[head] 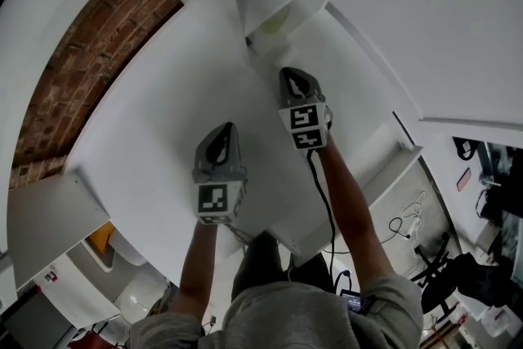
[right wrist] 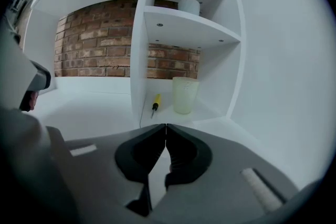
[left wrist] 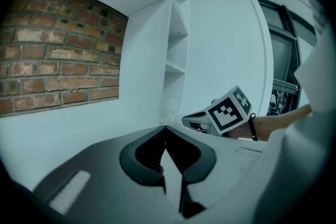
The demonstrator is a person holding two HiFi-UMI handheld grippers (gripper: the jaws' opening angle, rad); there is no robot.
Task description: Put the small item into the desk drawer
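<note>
A small yellow-handled screwdriver lies in the bottom compartment of the white shelf unit, next to a pale translucent cup. My right gripper points at that compartment from a short way off, jaws shut with nothing between them. In the head view it hovers over the white desk just in front of the shelf, where the cup shows. My left gripper hangs nearer the desk's front, shut and empty. The right gripper's marker cube shows to its right.
A brick wall runs behind the desk at the left. A white bowl-like thing stands on an upper shelf. A white ledge or drawer part juts out below the desk's right front edge. Cables and a chair base lie on the floor.
</note>
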